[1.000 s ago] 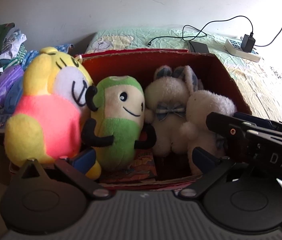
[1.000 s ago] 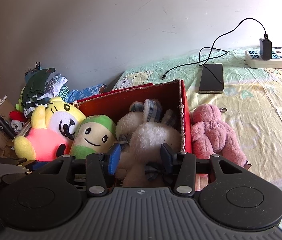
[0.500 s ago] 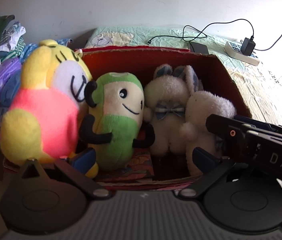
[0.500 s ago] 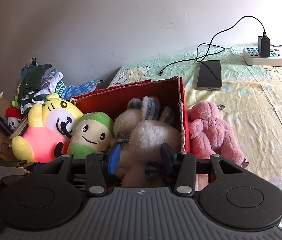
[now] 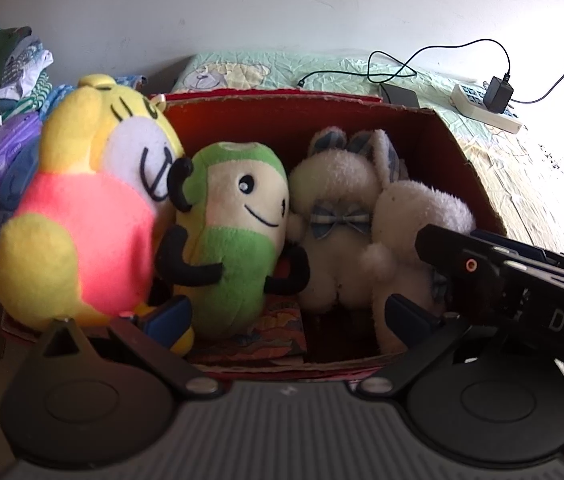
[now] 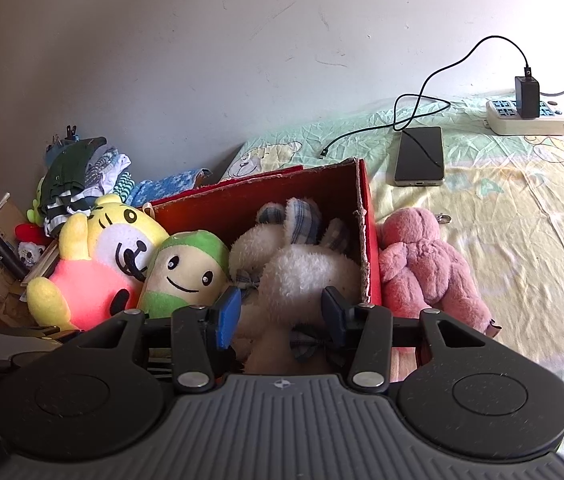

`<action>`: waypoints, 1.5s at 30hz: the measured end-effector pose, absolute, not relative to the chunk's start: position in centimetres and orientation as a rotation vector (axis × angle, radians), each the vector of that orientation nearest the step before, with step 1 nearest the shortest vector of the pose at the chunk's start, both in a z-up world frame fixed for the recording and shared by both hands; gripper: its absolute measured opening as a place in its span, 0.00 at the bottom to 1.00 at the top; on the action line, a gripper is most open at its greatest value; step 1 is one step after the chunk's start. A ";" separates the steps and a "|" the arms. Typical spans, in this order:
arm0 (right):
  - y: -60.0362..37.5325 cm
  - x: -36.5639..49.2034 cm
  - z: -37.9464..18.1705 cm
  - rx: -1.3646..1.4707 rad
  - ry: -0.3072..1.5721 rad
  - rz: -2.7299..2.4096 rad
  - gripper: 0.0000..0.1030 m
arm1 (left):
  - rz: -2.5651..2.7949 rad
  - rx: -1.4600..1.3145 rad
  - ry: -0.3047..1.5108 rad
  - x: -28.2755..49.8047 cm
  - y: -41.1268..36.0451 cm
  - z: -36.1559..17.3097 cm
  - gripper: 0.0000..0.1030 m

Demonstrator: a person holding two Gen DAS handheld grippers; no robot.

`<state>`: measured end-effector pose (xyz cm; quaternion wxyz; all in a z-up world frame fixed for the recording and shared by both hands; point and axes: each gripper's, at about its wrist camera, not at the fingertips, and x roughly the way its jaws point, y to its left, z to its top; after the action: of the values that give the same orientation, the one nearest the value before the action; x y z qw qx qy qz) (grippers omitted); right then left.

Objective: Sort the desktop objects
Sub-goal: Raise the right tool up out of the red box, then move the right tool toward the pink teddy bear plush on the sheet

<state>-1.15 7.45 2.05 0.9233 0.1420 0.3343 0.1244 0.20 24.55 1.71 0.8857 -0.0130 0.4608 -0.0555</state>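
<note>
Left gripper (image 5: 286,314) black with blue pads, ribbed grey base, silver screws, right gripper (image 6: 279,312) alike

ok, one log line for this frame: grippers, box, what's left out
left gripper open | right gripper open | red box holds four plush toys | pink plush outside, beside box

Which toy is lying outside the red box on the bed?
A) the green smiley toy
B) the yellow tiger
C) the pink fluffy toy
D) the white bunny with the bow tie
C: the pink fluffy toy lies on the sheet just right of the red box, beyond its side wall.
</note>
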 end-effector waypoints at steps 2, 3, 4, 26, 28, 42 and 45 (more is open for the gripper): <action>7.3 -1.2 2.0 0.296 0.684 0.268 0.46 | -0.107 -0.020 0.958 0.1 24.4 1.7 0.99; 7.2 -1.2 2.0 0.298 0.682 0.275 0.46 | -0.102 -0.016 0.956 0.1 24.3 1.8 0.99; 7.1 -1.2 2.0 0.300 0.681 0.283 0.46 | -0.098 -0.011 0.955 0.1 24.3 1.8 0.99; -2.5 -1.4 3.0 0.503 0.653 0.524 0.46 | 0.030 -0.006 0.825 -2.3 19.2 6.3 0.99; -4.8 -1.3 2.1 0.534 0.673 0.489 0.46 | -0.007 -0.002 0.798 -2.8 17.4 6.8 0.99; -12.8 0.4 -3.3 0.552 0.819 0.405 0.42 | -0.310 0.046 0.740 -3.7 5.9 6.4 0.99; -13.9 1.8 -4.6 0.579 0.850 0.418 0.41 | -0.338 0.034 0.756 -3.5 5.0 5.9 0.99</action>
<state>1.75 -13.94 -4.57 0.8498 0.2749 0.4035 0.1984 -3.45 5.03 5.94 0.9153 0.0166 0.3674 -0.1642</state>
